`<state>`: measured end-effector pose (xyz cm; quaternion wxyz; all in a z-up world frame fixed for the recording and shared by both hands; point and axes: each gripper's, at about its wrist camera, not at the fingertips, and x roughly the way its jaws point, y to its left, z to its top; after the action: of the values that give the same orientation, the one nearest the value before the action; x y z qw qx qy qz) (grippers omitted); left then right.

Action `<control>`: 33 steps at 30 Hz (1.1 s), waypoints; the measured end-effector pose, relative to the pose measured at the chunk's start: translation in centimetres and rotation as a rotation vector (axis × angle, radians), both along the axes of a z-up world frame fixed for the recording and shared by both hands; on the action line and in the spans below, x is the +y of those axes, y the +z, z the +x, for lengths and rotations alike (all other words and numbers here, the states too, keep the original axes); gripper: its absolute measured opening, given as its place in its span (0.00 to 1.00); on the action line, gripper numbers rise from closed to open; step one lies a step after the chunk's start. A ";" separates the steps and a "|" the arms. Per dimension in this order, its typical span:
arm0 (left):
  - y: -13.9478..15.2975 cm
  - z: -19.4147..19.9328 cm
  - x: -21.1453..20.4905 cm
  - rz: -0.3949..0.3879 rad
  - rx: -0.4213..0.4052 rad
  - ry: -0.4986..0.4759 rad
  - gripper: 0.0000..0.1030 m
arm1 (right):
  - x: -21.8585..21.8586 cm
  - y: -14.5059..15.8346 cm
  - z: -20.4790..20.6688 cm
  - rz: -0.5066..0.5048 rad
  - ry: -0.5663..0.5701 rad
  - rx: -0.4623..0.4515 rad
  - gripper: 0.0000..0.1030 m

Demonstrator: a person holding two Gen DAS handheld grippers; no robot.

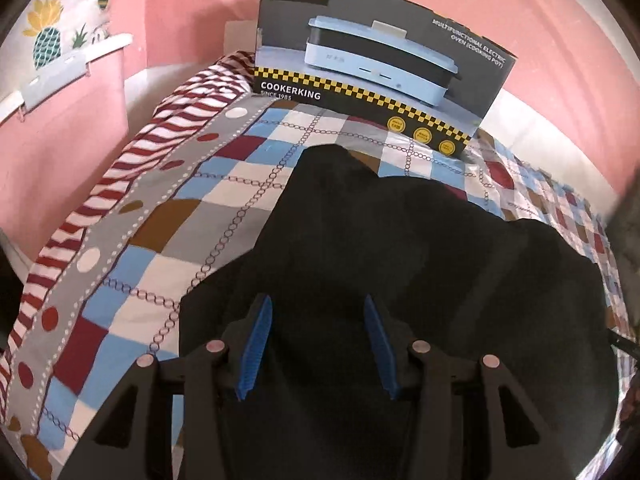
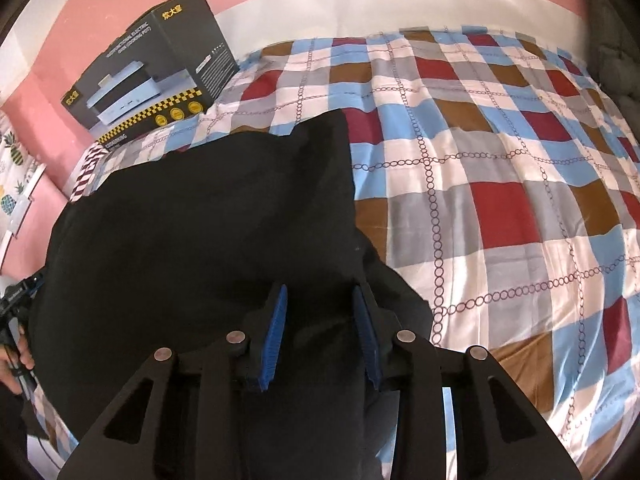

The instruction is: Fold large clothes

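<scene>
A: Where is your black garment at this moment?

B: It lies on the bed, on the checked quilt, in a rumpled heap with one corner pointing up toward the far side. Both of your tools sit over its near part.

A: And the left tool?

B: Its blue pads stand apart with dark cloth filling the view between and beneath them. You cannot tell from this view whether cloth is pinched or simply lies below, so I will not call it a grip.

A: The right tool?

B: Its pads stand closer together than the left ones, again with black fabric behind and between them. Whether they press on the fabric I cannot tell; the cloth is too dark to show an edge.

A: What else is around you?

B: A grey appliance box stands on the quilt beyond the garment, apart from it, against the pink wall. A red-and-white striped cloth runs along the quilt's left border. In the right wrist view, your left hand shows at the far left edge, beside the garment
</scene>
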<state>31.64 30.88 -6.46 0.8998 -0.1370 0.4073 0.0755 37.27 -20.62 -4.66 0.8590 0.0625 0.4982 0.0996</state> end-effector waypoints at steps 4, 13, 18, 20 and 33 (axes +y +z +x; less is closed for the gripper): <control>1.4 -1.5 -0.6 0.011 -0.029 0.020 0.49 | -0.2 1.7 -1.6 -0.004 -0.015 -0.030 0.35; 5.5 -9.3 -5.8 -0.028 -0.064 -0.030 0.49 | 2.1 7.3 -11.4 -0.056 0.040 -0.125 0.35; 7.4 -15.0 -9.4 -0.057 -0.074 -0.065 0.49 | 4.4 9.6 -17.3 -0.089 0.110 -0.166 0.35; 7.7 -16.9 -10.6 -0.070 -0.062 -0.068 0.49 | 4.9 10.2 -19.1 -0.087 0.133 -0.177 0.35; 10.3 -28.2 -18.6 0.002 -0.065 -0.081 0.54 | 6.2 12.0 -30.5 -0.117 0.209 -0.236 0.35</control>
<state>3.39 12.29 3.80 0.9150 -0.1219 0.3829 0.0350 6.81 -14.47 7.38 0.8988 -0.0519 0.4025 0.1660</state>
